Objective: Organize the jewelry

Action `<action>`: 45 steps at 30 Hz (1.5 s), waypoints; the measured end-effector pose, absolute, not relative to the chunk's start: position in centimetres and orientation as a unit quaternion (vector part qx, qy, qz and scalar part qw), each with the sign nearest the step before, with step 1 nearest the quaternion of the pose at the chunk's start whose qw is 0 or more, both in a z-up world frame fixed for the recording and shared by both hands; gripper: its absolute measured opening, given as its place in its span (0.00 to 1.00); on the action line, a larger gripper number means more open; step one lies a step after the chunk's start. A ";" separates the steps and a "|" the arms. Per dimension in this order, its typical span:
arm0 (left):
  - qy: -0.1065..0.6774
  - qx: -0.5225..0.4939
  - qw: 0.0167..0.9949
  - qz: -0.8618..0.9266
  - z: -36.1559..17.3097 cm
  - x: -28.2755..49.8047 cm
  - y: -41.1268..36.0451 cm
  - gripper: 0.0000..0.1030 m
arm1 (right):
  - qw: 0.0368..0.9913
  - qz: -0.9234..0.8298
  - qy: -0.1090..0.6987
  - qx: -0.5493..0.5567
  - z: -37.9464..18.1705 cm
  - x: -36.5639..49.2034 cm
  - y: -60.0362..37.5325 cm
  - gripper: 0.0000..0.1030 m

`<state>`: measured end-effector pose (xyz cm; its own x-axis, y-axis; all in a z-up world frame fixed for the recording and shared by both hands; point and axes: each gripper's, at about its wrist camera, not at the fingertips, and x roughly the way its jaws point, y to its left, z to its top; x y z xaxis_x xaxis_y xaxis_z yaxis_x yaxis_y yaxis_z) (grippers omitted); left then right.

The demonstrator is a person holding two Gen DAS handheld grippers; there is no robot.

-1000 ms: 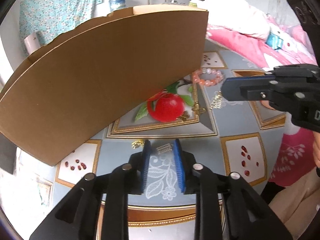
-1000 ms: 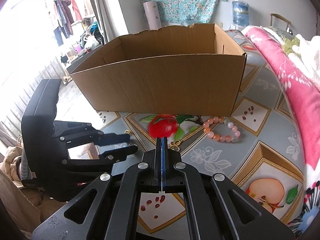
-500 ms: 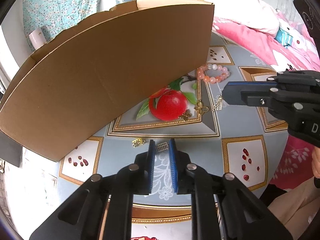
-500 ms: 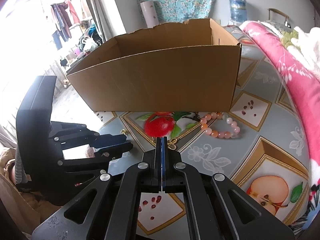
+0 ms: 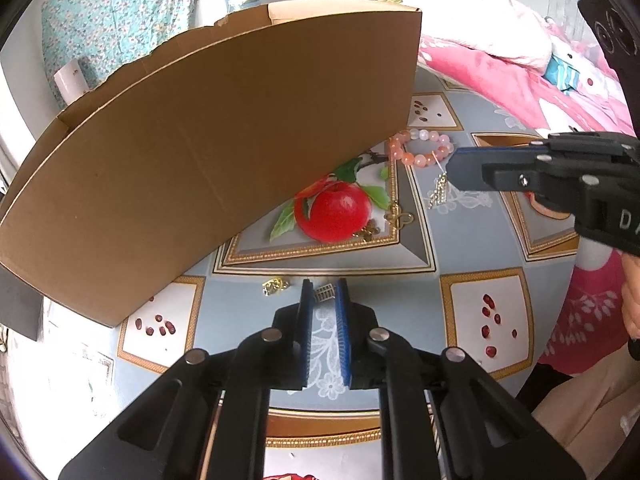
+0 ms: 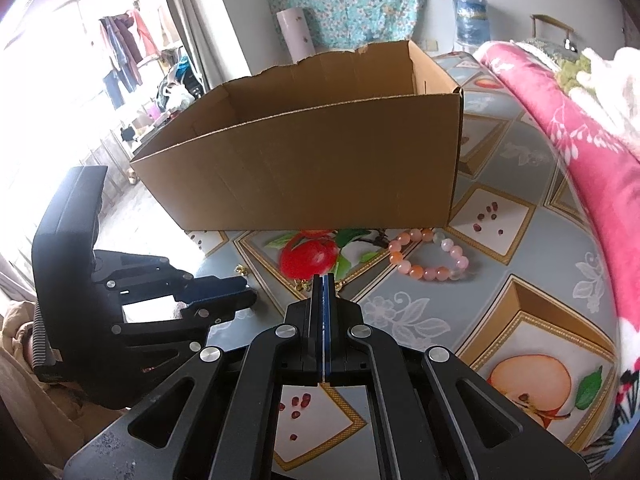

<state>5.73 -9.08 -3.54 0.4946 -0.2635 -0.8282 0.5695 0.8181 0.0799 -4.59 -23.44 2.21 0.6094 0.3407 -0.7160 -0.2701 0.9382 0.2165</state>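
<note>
Since a second ago the left claw (image 5: 323, 294) has narrowed its blue pads around a small silver earring (image 5: 324, 292) lying on the tabletop (image 5: 400, 292); the piece sits between the tips, though I cannot tell whether the pads press on it yet. At far left stands an open box (image 5: 200, 152), its near wall tilted across the view. Just left of the claw tips lies a gold trinket (image 5: 274, 286). Further on, beside the printed red apple, rest a gold clasp (image 5: 398, 218) and, just beyond it, a silver drop earring (image 5: 439, 192) hanging by its thin hook from the right claw (image 5: 454, 168), whose pads are pressed together on that hook. Near the box's right corner lies a pink bead bracelet (image 5: 420, 148). A pink blanket (image 6: 592, 152) lies at far right.
</note>
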 end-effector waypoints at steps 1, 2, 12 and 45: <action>0.438 0.173 0.847 -0.247 -3.5 5.7 -9.0 0.10 | 0.896 0.170 0.407 0.043 2.2 -4.7 -23.4 0.00; 0.437 0.172 0.847 -0.249 -3.5 5.6 -8.9 0.10 | 0.897 0.170 0.406 0.042 2.3 -4.7 -23.3 0.00; 0.423 0.145 0.852 -0.271 -3.0 4.9 -7.4 0.00 | 0.901 0.172 0.397 0.038 3.1 -5.0 -22.8 0.00; 0.436 0.185 0.831 -0.291 -3.5 7.1 -8.0 0.04 | 0.889 0.193 0.409 0.066 2.2 -4.3 -23.0 0.00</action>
